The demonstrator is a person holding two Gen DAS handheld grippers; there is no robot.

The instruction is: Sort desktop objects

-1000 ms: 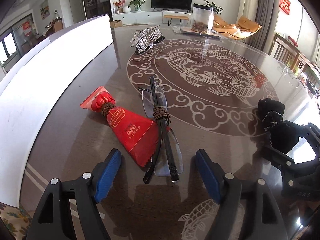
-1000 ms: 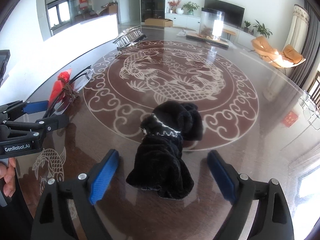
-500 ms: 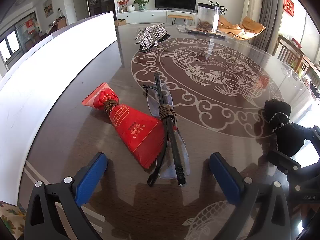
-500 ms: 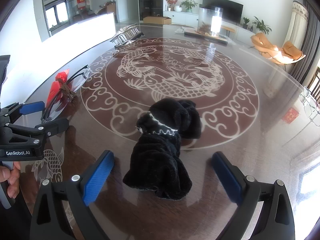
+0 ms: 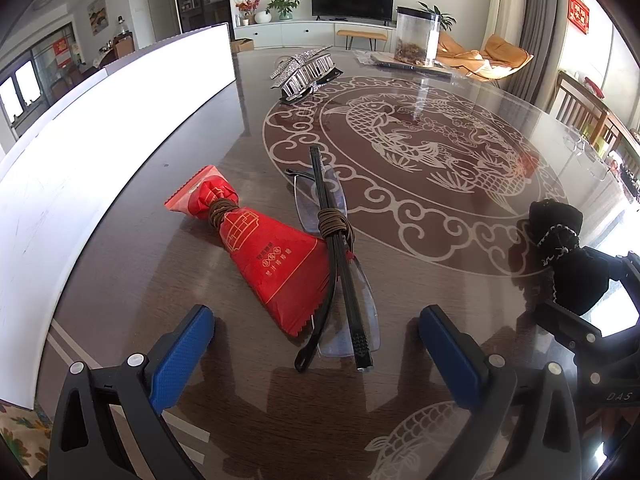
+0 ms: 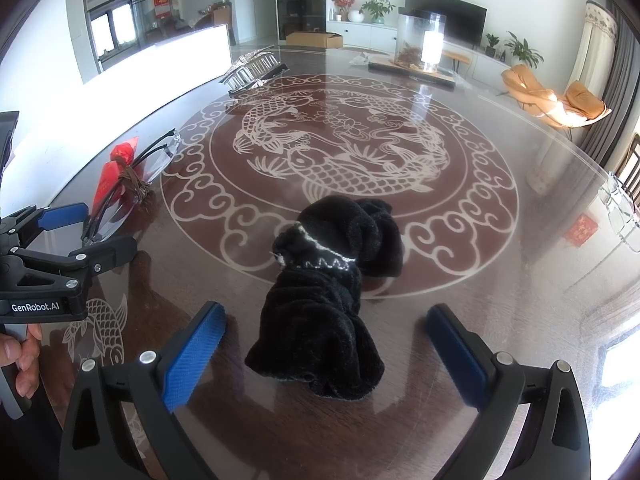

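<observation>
So my left gripper point(image 5: 316, 344) is spread wide with nothing in it, sitting low over the table point(image 5: 420, 240) with the glasses point(image 5: 340, 280) lined up right down the middle of the gap. The folded temple arms point back at me, so the blue pads would close across the narrow way, which looks like why I'm squared up like this. A brown cord point(image 5: 334, 226) is wound round the frame, and the red packet point(image 5: 264, 248) lies touching the glasses on the left, its own neck tied with similar cord. That overlap worries me a bit, a squeeze could catch the packet's serrated edge too.

Right gripper point(image 6: 324, 352) is the same story: wide apart, empty, straddling the near end of the black fleece bundle point(image 6: 328, 292) with the white stitched trim. Soft and lumpy, so I'd guess it squashes rather than slips.

Farther out there's a sparkly silver hair clip point(image 5: 306, 72) on the far left side, and a clear jar point(image 5: 416, 38) at the far edge. A white board point(image 5: 100, 128) runs along the left.

Nothing sorted yet by the look of it.
</observation>
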